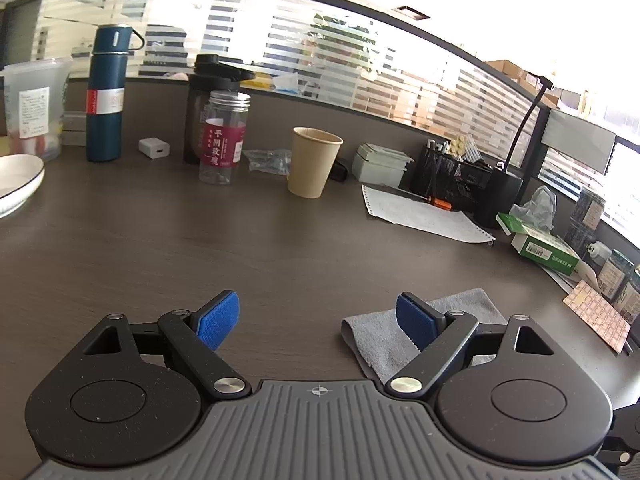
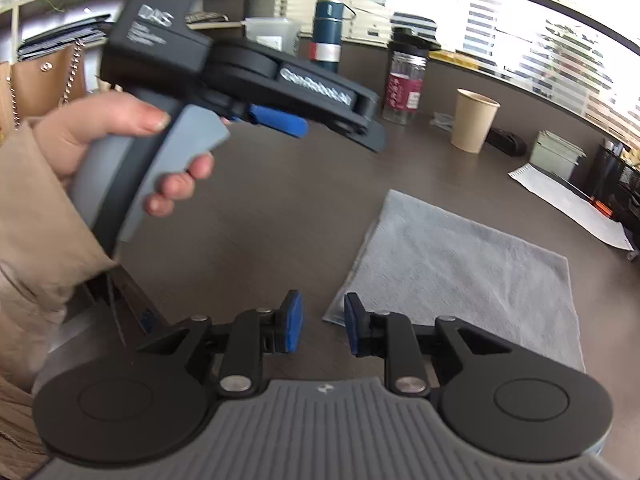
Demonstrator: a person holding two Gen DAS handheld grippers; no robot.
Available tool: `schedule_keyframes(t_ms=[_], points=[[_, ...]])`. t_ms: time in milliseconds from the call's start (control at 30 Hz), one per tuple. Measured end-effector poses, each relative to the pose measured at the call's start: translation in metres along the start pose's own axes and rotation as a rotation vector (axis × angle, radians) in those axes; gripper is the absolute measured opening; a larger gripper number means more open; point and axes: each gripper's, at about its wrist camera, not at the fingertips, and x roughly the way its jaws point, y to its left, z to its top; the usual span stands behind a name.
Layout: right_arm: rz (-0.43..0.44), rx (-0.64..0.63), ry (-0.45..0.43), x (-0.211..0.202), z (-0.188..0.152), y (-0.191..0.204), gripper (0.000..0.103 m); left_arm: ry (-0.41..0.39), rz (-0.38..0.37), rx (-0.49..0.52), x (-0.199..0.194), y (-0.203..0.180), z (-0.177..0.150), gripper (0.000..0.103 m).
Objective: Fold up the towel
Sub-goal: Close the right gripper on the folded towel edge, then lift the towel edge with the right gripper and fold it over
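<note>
A grey towel lies folded flat on the dark worktop, lower right of frame. Left tongs gape wide; right tongs stand narrow. Both empty. Folding looks mostly done.

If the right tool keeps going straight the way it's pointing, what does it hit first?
Most likely bare desk. The right tool tilts down at the dark surface, its gap just left of the grey towel's near corner. Depth is unclear, so its right-hand finger might brush that corner.
</note>
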Motion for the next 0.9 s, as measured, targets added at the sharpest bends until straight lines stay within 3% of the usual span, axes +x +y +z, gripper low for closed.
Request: schedule_keyframes(t_ms=[100, 333, 667, 900], points=[[-0.009, -0.004, 0.004, 0.002, 0.000, 0.001, 0.022, 0.003, 0.000, 0.003, 0.001, 0.000, 0.000, 0.091], [-0.024, 0.005, 0.014, 0.004, 0.000, -0.002, 0.004, 0.010, 0.009, 0.015, 0.004, -0.001, -0.002, 0.091], [0.005, 0.170, -0.084, -0.014, 0.001, -0.036, 0.003, 0.033, 0.036, 0.031, 0.013, -0.002, -0.005, 0.091], [-0.080, 0.267, -0.151, -0.036, -0.003, -0.073, 0.003, 0.075, 0.018, 0.085, 0.027, -0.018, -0.009, 0.091]])
